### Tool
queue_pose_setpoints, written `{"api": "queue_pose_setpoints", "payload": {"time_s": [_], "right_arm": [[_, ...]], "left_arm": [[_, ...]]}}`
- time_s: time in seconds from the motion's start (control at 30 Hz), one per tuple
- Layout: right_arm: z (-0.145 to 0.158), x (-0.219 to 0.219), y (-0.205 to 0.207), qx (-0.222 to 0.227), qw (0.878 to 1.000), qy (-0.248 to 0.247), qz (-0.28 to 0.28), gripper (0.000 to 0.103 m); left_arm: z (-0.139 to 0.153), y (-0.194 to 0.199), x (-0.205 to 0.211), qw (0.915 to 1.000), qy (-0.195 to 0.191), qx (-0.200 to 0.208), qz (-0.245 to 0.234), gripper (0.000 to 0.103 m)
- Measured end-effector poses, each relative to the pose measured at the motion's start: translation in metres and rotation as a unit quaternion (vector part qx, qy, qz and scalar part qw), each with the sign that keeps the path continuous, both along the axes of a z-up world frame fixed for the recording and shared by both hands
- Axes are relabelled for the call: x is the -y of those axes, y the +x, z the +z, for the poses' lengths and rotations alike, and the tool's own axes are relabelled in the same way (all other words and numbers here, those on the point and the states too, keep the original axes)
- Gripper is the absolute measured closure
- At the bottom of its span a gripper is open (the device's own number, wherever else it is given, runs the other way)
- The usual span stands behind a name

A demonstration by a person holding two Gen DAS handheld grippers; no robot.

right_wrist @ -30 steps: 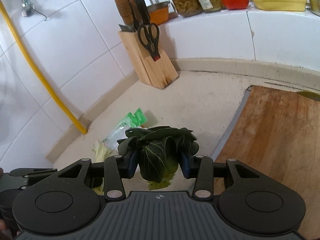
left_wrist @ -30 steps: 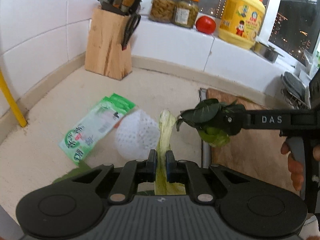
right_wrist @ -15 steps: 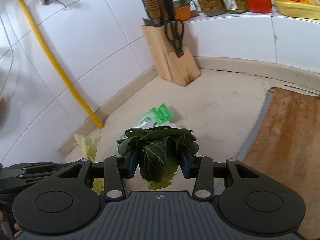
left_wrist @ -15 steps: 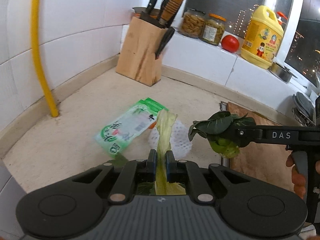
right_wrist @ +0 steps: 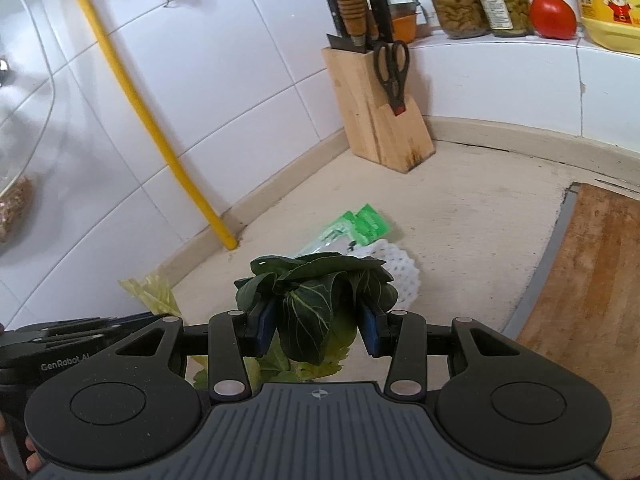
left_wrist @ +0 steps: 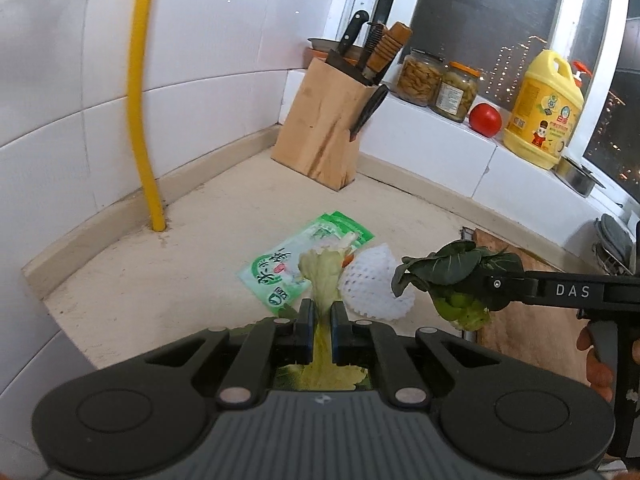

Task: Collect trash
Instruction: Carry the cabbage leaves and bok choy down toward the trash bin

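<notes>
My left gripper (left_wrist: 320,322) is shut on a pale yellow-green cabbage leaf (left_wrist: 322,276) and holds it above the counter. My right gripper (right_wrist: 318,330) is shut on a dark green bok choy scrap (right_wrist: 312,292); it also shows in the left wrist view (left_wrist: 456,276), held level with the left one, to its right. On the beige counter lie a green and white plastic wrapper (left_wrist: 280,270) and a white foam fruit net (left_wrist: 374,280), both below and beyond the grippers. The cabbage leaf shows at the lower left of the right wrist view (right_wrist: 154,292).
A wooden knife block (left_wrist: 326,134) stands in the back corner. A yellow pipe (left_wrist: 140,92) runs down the tiled wall. Jars (left_wrist: 438,82), a tomato (left_wrist: 485,120) and a yellow detergent jug (left_wrist: 542,110) sit on the window ledge. A wooden cutting board (right_wrist: 588,280) lies at the right.
Both grippers have risen and pulled back from the counter with their scraps. The wrapper and foam net look farther away; more of the wall and pipe shows.
</notes>
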State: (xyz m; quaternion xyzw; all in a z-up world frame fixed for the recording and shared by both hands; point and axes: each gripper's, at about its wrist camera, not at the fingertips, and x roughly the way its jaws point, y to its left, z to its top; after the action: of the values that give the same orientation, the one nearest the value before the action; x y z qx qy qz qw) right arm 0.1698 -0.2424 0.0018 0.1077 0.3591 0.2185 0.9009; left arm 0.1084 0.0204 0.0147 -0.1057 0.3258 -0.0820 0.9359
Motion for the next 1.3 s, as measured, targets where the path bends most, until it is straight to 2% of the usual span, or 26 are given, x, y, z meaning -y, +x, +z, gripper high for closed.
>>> {"api": "queue_pose_setpoints", "payload": {"time_s": [0.7,1.3], "right_arm": [[0.006,-0.039,-0.008,0.001,0.999,-0.008,0.044,0.053],[0.009,-0.117,-0.023,-0.003,0.989,-0.014,0.148,0.053]], "left_arm": [[0.003,-0.018,-0.025,0.9995,-0.010,0.016,0.026,0.099],[0.000,-0.079,-0.078,0.9939,-0.010,0.023,0.107,0.099]]}}
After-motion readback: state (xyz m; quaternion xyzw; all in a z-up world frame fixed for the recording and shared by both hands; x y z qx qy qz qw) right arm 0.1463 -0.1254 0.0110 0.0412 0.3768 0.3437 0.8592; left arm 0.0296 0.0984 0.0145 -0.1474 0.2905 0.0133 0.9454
